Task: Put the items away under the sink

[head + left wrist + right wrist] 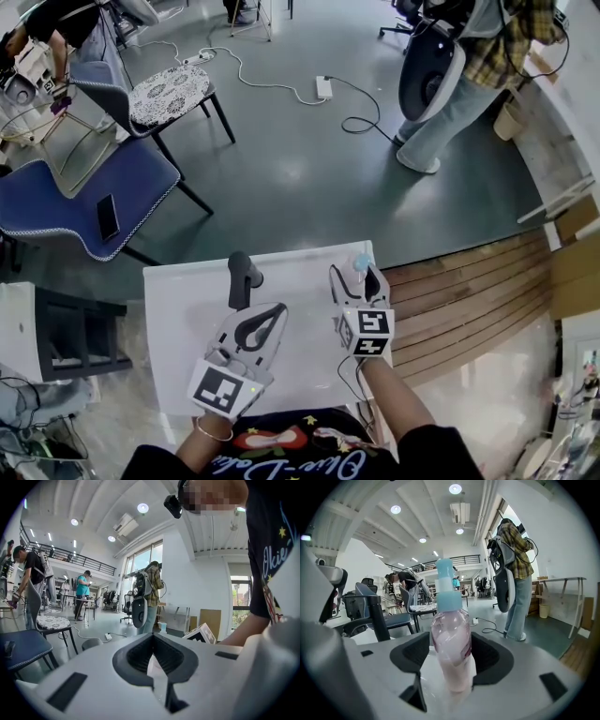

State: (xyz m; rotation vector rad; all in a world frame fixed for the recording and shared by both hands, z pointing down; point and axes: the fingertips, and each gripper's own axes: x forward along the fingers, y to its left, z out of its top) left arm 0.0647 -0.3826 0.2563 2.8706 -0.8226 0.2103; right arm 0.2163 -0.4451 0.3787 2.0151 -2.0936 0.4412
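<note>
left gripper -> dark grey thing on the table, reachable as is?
Probably yes. The dark grey object stands just ahead of the left gripper on the white table, with nothing between them. Its jaws are together, though, so they'd need to open first.

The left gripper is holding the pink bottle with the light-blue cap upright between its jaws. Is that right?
No, the right gripper holds it. The right gripper view shows the pink bottle with the light-blue cap upright between its jaws.

Clear glossy plastic bottle [450, 644], matt white table [183, 319]
</note>
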